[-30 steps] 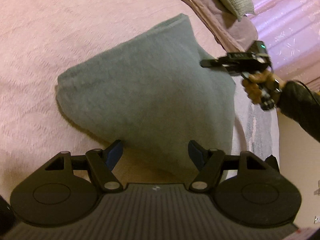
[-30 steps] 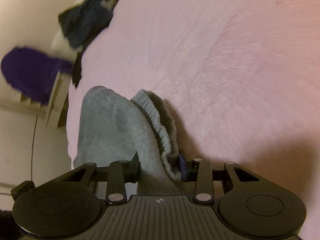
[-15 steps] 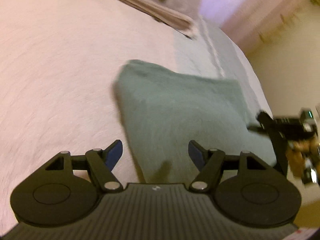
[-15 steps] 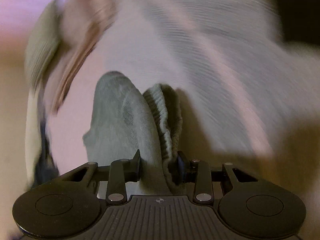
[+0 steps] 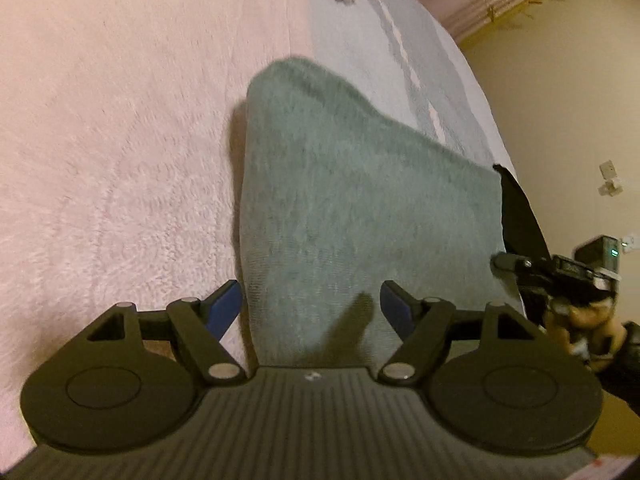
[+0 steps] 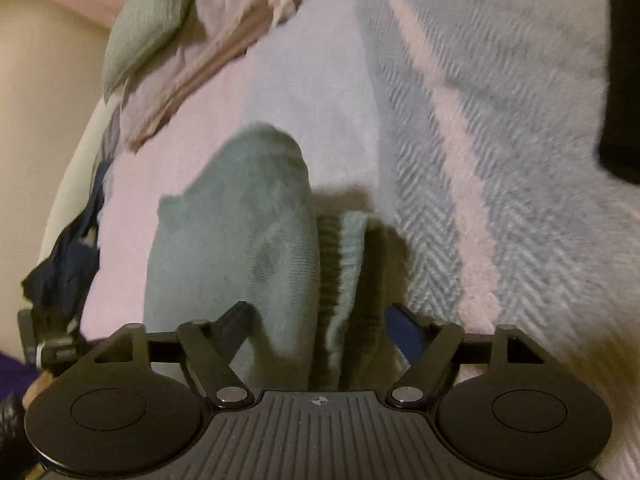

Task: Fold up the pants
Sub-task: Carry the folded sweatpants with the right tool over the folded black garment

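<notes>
— Pants (image 5: 360, 208), grey-green and folded into a compact wedge: where do they lie?

— On the pink bedspread (image 5: 120, 140), near the bed's edge, partly over a grey herringbone blanket (image 6: 500, 152) with pale stripes.

— And the left gripper (image 5: 311, 304)?

— Its blue-padded fingers (image 5: 224, 304) are spread wide. The near end of the pants lies between them, with no pad pressing on it.

— The right gripper (image 6: 320, 320)?

— Also spread apart. The ribbed waistband (image 6: 340, 272) and a fold of cloth sit in the gap, with space on either side. In the left view, a hand (image 5: 588, 328) holds that gripper at the pants' right edge.

— What else is around?

— A green pillow (image 6: 148, 24) on mauve bedding (image 6: 224, 40) farther up, and dark clothing (image 6: 72, 256) at the far side.
</notes>
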